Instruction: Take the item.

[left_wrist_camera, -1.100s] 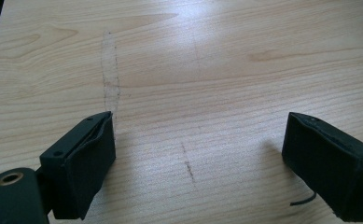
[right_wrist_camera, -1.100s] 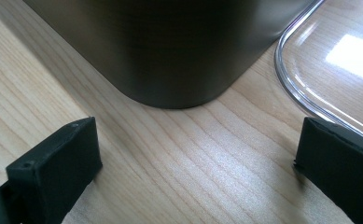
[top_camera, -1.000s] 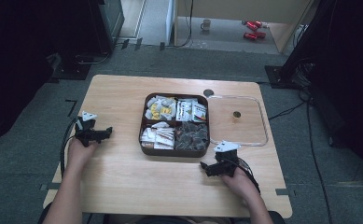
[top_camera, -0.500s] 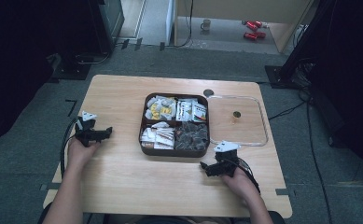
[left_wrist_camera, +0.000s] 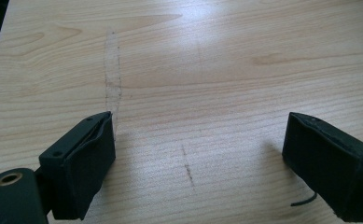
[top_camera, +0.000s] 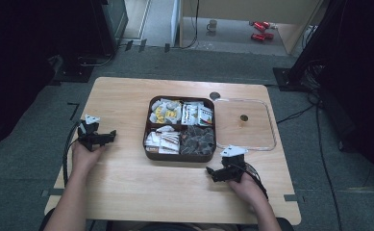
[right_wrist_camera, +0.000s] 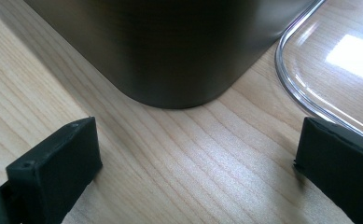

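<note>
Presumably rigid, slick lid (top_camera: 244, 125) beside tray (top_camera: 148, 144): best taken at rim; left gripper (left_wrist_camera: 198, 163) and right gripper (right_wrist_camera: 198, 168) both spread, empty.

A lab or studio: grey carpet (top_camera: 26, 159), floor cables (top_camera: 319, 130), dark stands (top_camera: 314, 43) surround a lone wooden table (top_camera: 127, 183).

Left gripper (top_camera: 108, 137): same spot left of the brown tray (top_camera: 148, 153).
Right gripper (top_camera: 212, 173): unmoved below the tray's corner.
Change: none visible.
</note>
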Motion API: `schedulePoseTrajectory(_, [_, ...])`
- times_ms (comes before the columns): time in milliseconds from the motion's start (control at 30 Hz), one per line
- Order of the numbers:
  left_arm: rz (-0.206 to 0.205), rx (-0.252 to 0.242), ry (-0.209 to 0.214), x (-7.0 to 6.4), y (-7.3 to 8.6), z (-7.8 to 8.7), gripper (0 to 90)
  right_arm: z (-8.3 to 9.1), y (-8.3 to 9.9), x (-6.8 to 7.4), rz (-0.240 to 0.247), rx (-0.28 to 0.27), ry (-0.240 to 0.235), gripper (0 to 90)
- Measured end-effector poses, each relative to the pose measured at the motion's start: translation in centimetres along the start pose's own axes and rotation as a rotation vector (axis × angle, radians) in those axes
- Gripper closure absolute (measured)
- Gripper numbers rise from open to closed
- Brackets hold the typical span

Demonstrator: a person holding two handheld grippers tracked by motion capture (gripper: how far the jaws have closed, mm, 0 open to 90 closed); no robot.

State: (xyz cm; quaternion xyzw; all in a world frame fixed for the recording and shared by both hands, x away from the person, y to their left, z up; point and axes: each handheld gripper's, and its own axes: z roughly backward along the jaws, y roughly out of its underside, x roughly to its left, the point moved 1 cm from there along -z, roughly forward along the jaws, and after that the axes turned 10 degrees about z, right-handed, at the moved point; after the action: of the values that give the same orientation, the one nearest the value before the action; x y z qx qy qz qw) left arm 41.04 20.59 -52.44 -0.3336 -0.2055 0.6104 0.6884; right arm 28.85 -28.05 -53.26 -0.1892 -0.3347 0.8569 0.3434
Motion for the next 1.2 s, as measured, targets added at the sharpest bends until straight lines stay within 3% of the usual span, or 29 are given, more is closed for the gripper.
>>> schedulePoseTrajectory(267, [0.009,-0.002,-0.009,-0.2,0.0,0.0,9.2,0.0,0.0,0.0,0.000,0.000,0.000,0.0])
schedulePoseTrajectory(400, [-0.006,0.023,0.001,-0.2,-0.2,0.1,9.9,0.0,0.0,0.0,0.000,0.000,0.000,0.0])
schedulePoseTrajectory(967, [-0.069,0.087,0.023,-1.0,-0.8,0.8,30.2,0.0,0.0,0.0,0.001,-0.001,0.000,0.0])
schedulePoseTrajectory(1200, [-0.091,0.094,0.052,-1.5,-1.2,1.2,31.7,0.0,0.0,0.0,0.001,0.000,0.000,0.0])
